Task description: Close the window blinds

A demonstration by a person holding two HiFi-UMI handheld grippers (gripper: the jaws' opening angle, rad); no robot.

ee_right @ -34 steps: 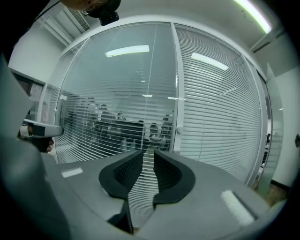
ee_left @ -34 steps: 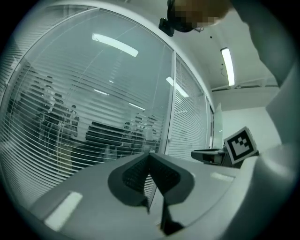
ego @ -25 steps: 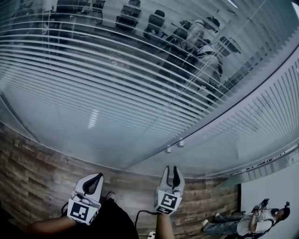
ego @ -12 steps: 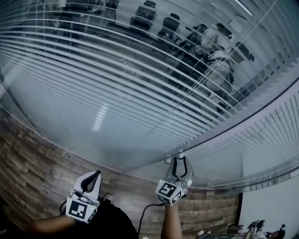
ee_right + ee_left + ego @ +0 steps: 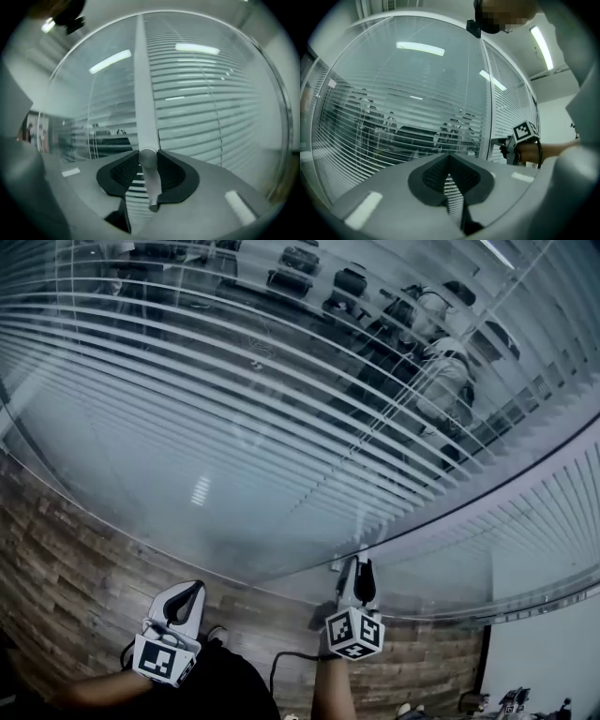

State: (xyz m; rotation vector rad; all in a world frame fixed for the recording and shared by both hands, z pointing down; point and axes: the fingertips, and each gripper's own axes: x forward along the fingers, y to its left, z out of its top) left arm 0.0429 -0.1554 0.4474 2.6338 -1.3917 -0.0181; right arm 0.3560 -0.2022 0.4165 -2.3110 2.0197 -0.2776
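One knob (image 5: 150, 183) on frame post (image 5: 140, 70), near its lower end. Right gripper (image 5: 358, 570): jaws closing on knob, pads at its sides. Left gripper (image 5: 185, 599): jaws together, empty, low, well apart from window. Blinds (image 5: 234, 427): slats flat, room visible through. Judged barely started; knob turning left.

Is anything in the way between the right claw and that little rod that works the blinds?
Nothing visible is. The rod sits right between the jaws of the right gripper, which are closing on it.
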